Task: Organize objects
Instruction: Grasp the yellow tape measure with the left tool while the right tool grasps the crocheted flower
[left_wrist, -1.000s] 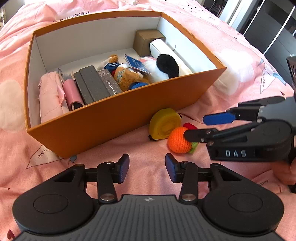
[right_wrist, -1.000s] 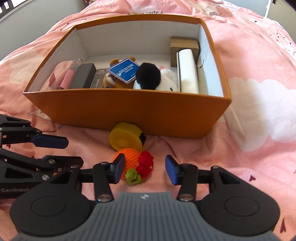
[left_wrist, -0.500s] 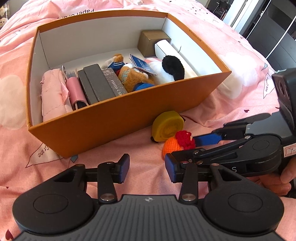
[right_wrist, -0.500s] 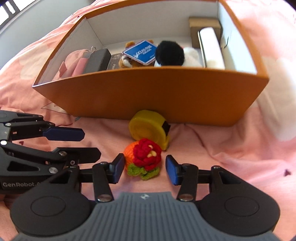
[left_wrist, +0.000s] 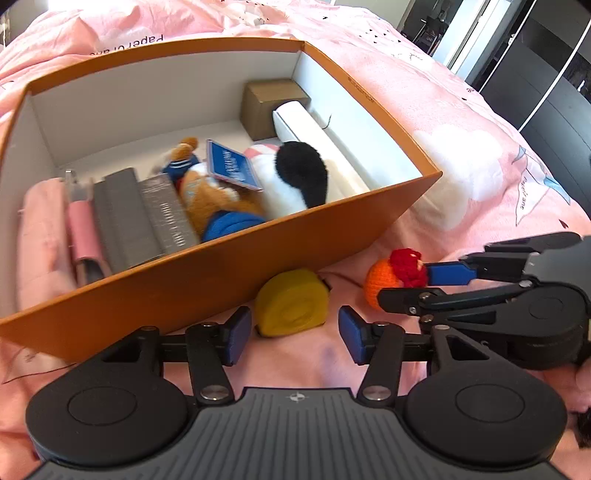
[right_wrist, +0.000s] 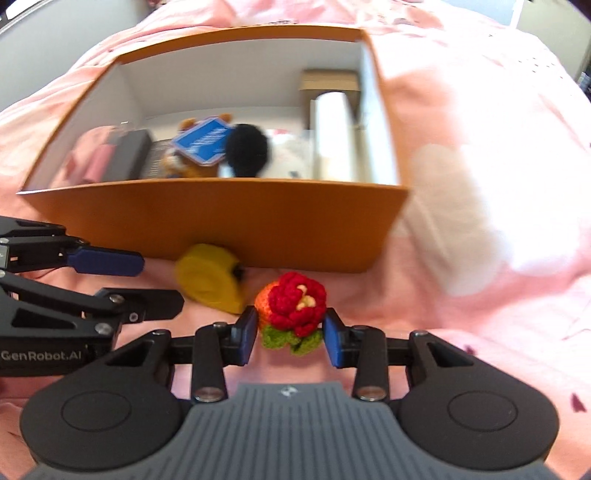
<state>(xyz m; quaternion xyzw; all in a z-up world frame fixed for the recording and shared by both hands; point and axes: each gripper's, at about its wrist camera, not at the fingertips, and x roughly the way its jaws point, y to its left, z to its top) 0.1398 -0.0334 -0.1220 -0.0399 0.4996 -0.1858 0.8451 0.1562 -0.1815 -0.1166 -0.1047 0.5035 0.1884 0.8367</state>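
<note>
An orange crocheted ball with a red flower and green leaves (right_wrist: 291, 312) sits between the pads of my right gripper (right_wrist: 291, 334), which is shut on it; it also shows in the left wrist view (left_wrist: 391, 278). A yellow tape measure (left_wrist: 291, 302) lies on the pink bedspread against the orange box (left_wrist: 221, 266), just ahead of my left gripper (left_wrist: 295, 334), which is open and empty. The tape measure also shows in the right wrist view (right_wrist: 210, 278), left of the ball.
The orange box (right_wrist: 229, 221) holds a plush bear (left_wrist: 207, 195), a black-and-white plush (left_wrist: 295, 177), grey cases (left_wrist: 136, 214), a pink pouch (left_wrist: 40, 229), a white roll (left_wrist: 314, 136) and a small brown box (left_wrist: 273, 99). Dark furniture (left_wrist: 546, 74) stands at far right.
My right gripper has closed on the crocheted ball and shifted it right, away from the tape measure. My left gripper has moved forward up to the tape measure.
</note>
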